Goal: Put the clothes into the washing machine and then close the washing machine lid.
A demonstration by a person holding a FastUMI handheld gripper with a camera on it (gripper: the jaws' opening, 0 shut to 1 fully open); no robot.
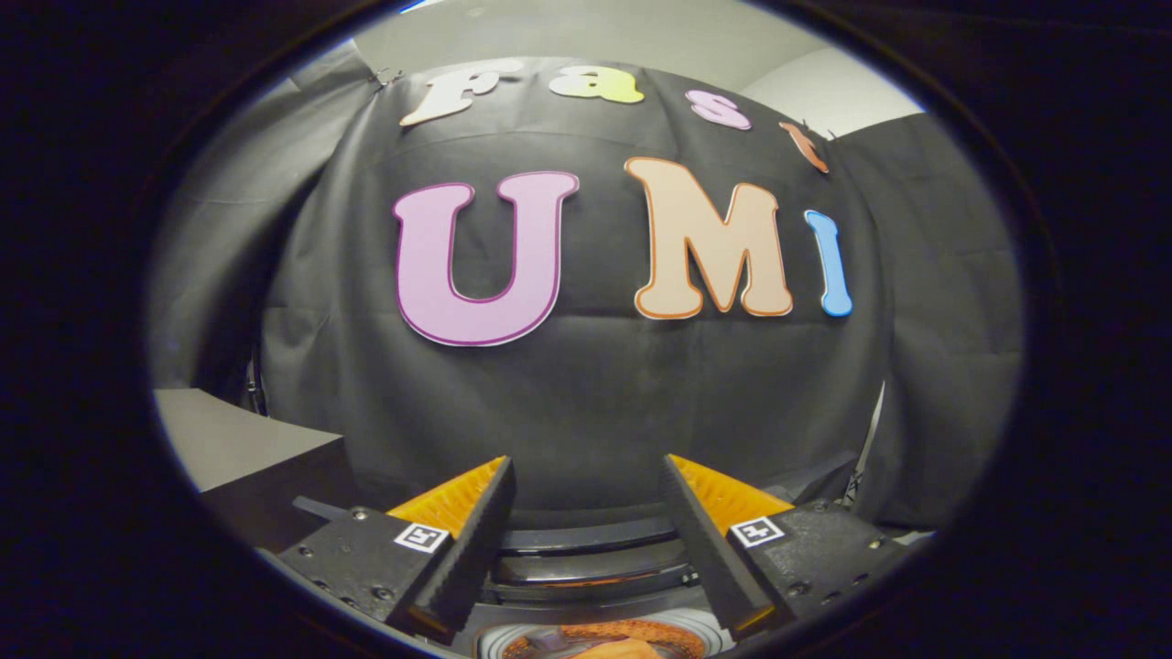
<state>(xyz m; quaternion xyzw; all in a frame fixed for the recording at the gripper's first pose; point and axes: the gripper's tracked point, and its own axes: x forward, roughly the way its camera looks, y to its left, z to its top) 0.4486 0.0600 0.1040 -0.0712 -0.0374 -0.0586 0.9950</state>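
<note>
Orange cloth (609, 648) lies inside round white-rimmed washing machine drum (586, 639) below fingers — loading judged done; gripper (586, 476) spread, empty; lid closing remains.

1. Your gripper (586, 513) has its fingers spread apart, nothing between them.
2. The washing machine (595, 558) lies below and between the fingers, its opening nearest you.
3. The booth wall (586, 394) stands behind the machine.
4. A box (247, 458) sits left of the machine.
</note>
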